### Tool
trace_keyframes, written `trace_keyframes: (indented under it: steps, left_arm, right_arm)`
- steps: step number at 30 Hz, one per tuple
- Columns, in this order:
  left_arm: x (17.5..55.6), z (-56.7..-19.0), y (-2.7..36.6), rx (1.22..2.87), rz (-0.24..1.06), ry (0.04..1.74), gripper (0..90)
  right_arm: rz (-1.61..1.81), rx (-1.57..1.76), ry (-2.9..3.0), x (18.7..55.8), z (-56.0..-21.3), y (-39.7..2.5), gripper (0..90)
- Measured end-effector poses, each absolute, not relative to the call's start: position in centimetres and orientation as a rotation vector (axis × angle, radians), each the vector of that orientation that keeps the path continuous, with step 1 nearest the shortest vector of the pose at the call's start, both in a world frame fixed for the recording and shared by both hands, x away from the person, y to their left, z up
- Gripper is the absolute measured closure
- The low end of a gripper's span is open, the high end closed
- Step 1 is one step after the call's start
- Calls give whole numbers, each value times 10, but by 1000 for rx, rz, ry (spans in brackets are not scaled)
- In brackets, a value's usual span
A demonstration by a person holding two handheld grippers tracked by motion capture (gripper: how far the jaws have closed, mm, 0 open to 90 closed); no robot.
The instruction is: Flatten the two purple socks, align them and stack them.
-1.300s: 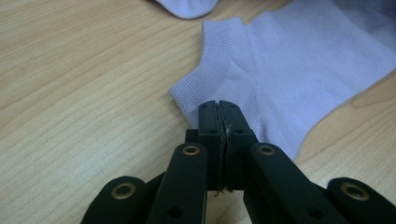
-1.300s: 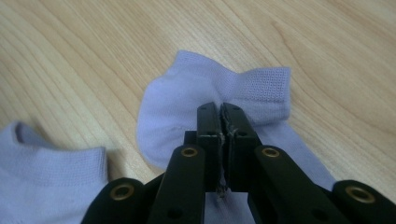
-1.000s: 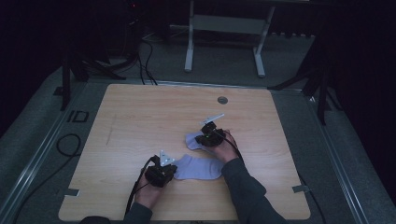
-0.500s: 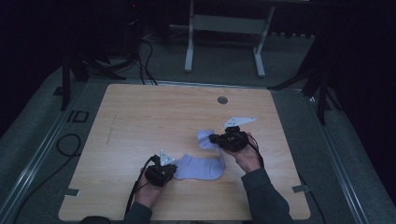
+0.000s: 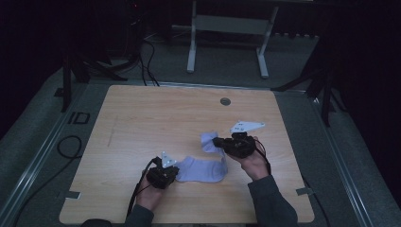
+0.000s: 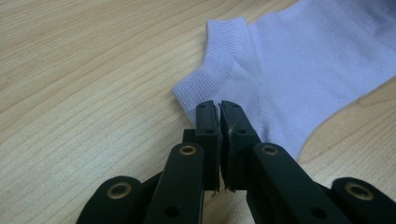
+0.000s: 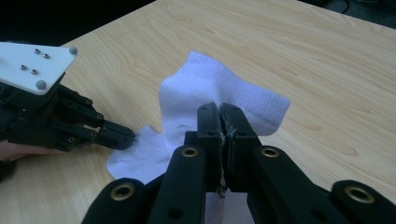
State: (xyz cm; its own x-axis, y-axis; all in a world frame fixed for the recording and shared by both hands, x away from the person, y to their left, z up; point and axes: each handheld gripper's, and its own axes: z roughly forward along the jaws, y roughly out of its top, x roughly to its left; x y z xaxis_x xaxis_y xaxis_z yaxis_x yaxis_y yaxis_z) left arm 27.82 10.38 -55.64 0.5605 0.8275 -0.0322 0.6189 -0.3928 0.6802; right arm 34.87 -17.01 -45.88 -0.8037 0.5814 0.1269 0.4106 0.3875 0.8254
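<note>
A pale lavender sock (image 5: 203, 170) lies on the wooden table (image 5: 142, 123) near its front edge. My left gripper (image 5: 176, 173) is shut on the sock's cuff end (image 6: 303, 60), its jaws closed flat against the table. My right gripper (image 5: 217, 141) is shut on the other end, which is lifted and folded up off the table (image 7: 201, 88). In the right gripper view the left gripper (image 7: 119, 136) rests on the sock's low edge. A hand holds each gripper from the front of the table.
A round grommet hole (image 5: 225, 101) sits near the table's far edge. Tape marks (image 5: 70, 194) are at the front corners. A metal stand (image 5: 227, 23) and cables (image 5: 66, 142) are on the dark floor beyond and beside the table.
My right gripper has moved to the right with the sock's end, stretching the sock out. The left gripper has stayed in place on the cuff end.
</note>
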Motion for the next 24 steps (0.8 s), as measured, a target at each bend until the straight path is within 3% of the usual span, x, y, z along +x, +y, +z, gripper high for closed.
trace_keyframes:
  steps: [6,17,24]
  left_arm:
    - [279,-556,104,2145,411,1153,864]
    - [279,-556,105,2142,405,1154,859]
    - [276,-541,114,1998,436,1128,787]
  right_arm:
    - [1388,877,2475,345,-463,-164,870]
    - [1359,871,2565,337,-503,-128,870]
    - [1326,857,2590,335,-514,-119,870]
